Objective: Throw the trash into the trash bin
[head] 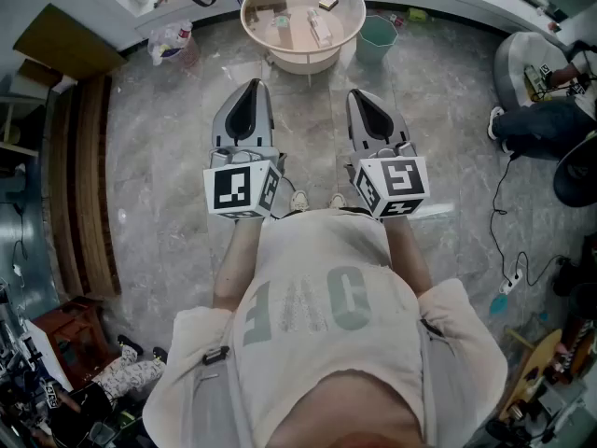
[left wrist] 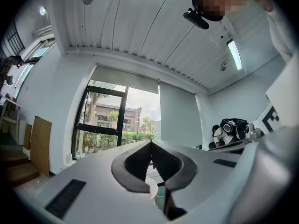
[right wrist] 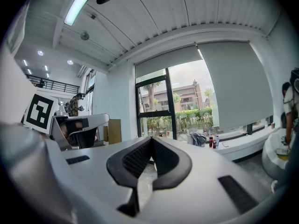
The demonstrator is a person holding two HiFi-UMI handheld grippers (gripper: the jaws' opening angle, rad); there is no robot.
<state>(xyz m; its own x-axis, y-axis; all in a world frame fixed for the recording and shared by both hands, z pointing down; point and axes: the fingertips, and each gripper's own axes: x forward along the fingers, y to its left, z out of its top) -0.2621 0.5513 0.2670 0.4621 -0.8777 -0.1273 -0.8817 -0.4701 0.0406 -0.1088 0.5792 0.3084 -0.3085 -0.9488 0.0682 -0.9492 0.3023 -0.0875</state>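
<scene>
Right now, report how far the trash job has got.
Nothing looks done: scraps and a small box lie on the round table. Nothing is in hand: the left gripper and right gripper both have shut, empty jaws, held short of the table. Left to do: pick up each piece and drop it into the green bin beside the table.

Grey marble floor [head: 159,203], wooden boards [head: 89,175] laid along one side — overhead a white slatted ceiling [left wrist: 131,27] with a strip light [left wrist: 234,54]. A tall window [right wrist: 187,107] shows trees beside a lowered grey blind [right wrist: 233,85].
</scene>
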